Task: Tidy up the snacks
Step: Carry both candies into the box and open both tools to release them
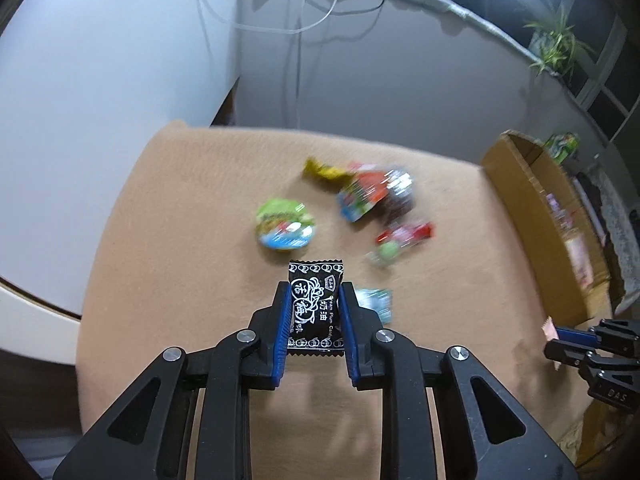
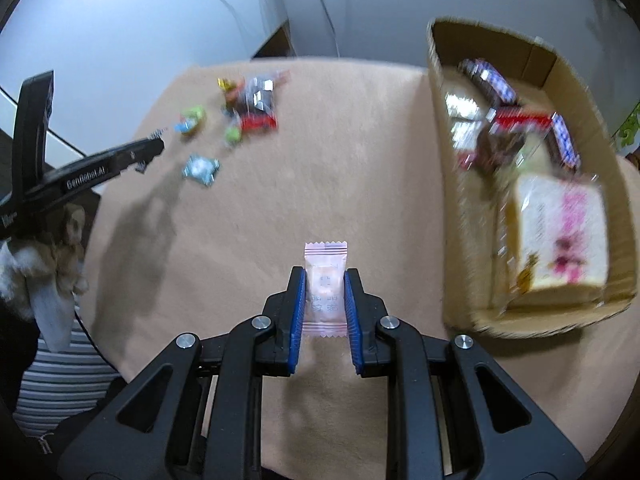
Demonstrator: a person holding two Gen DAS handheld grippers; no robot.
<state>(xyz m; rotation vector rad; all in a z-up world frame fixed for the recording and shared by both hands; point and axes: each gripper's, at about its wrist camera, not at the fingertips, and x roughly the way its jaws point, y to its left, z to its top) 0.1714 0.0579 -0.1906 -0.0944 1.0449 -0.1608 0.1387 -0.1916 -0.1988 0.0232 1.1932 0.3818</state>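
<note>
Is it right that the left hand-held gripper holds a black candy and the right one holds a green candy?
Not quite. In the right wrist view the right hand-held gripper holds a pink candy, not green. The left hand-held gripper does hold the black candy.

- Worktop (image 1: 168,240): covered in tan felt-like cloth.
- Far centre: loose cluster of wrapped snacks (image 1: 372,192), blurred.
- Left of cluster: green round packet (image 1: 284,226).
- Nearer: small teal wrapped candy (image 2: 200,169).
- Right edge: cardboard box (image 2: 448,216) standing on the cloth.
</note>
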